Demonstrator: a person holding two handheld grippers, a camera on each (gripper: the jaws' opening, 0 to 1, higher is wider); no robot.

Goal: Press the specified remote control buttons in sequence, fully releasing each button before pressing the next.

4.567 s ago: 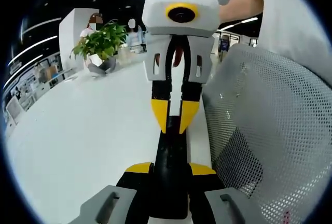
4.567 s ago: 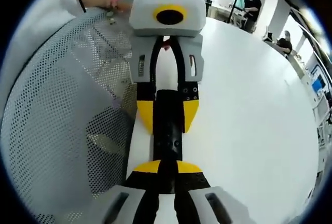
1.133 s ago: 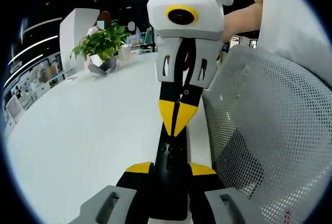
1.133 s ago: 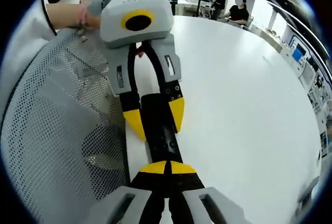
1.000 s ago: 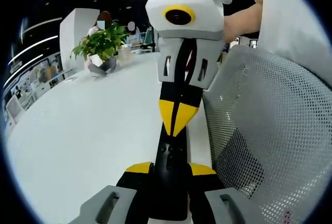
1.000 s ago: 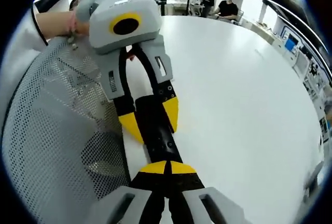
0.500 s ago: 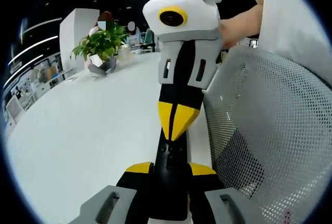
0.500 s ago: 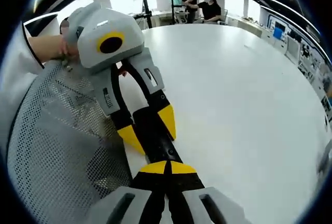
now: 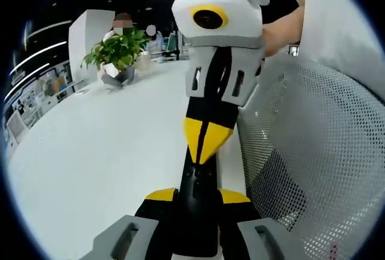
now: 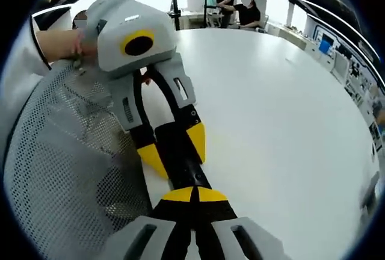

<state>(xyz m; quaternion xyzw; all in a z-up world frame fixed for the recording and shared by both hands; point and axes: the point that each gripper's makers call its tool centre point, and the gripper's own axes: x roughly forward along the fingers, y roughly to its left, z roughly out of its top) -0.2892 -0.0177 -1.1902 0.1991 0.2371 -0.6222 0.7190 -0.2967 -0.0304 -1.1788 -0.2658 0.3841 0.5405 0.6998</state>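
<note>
- Where the left gripper view looks out along its own jaws, the left gripper [image 9: 196,195] has its two yellow-tipped jaws clamped on either side of a slim black remote control [image 9: 198,212], which runs straight up the middle of the view over the round white table [image 9: 90,151].
- Coming in from above, the right gripper [image 9: 204,141], a white-and-grey body with yellow tips, has its tips pressed together into one point, and that point rests on the upper face of the remote.
- Just to the right stands a grey mesh-backed chair [image 9: 307,151], and a person's hand [image 9: 283,31] grips the right gripper's body.
- Far across the table sits a leafy green plant in a grey faceted pot [image 9: 117,55].
- Seen from the right gripper view, the right gripper [image 10: 194,195] has its yellow tips meeting with no gap, holding nothing, their point down on the black remote control [image 10: 180,157].
- Beyond them the left gripper [image 10: 171,148] straddles the remote, one yellow tip on each side.
- To the left is the mesh chair [image 10: 66,170]; the white table [image 10: 283,121] spreads off to the right.
</note>
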